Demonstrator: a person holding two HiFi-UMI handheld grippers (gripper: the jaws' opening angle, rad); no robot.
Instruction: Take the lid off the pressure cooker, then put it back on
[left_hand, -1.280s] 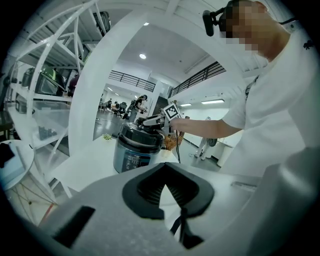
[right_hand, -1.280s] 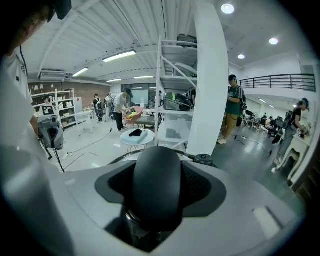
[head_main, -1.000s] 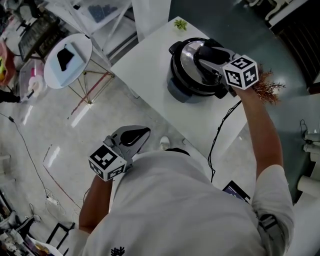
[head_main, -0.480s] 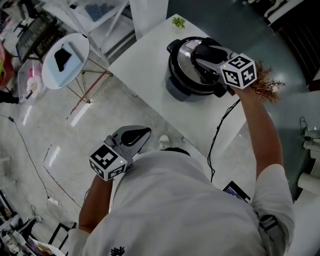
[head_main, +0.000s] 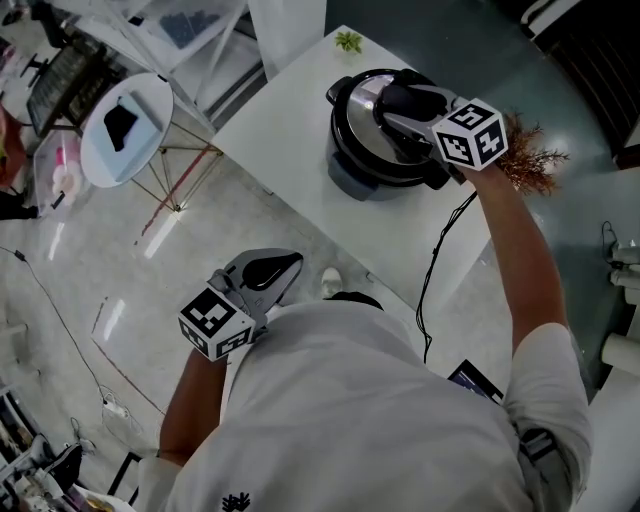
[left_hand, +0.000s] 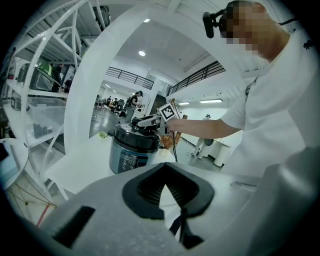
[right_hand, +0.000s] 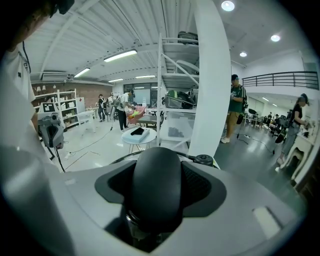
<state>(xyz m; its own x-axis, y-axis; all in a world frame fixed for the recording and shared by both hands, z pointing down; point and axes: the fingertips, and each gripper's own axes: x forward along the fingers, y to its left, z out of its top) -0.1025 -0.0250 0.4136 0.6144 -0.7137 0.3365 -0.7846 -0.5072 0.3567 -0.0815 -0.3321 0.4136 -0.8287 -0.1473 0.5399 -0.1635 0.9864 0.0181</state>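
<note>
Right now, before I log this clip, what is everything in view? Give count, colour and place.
table: 1, white, ahead of the person
pressure cooker: 1, black and grey-blue, on the table
lid: 1, silver, on the cooker
lid handle: 1, black, atop the lid
small plant: 1, green, table's far corner
dried sprig: 1, reddish brown, beside the cooker
cable: 1, black, hanging off the table's near edge
round side table: 1, white, on the floor at left
black object: 1, on the side table
left gripper: grey, near the torso, jaws shut, empty
right gripper: grey, jaws shut on the lid handle
</note>
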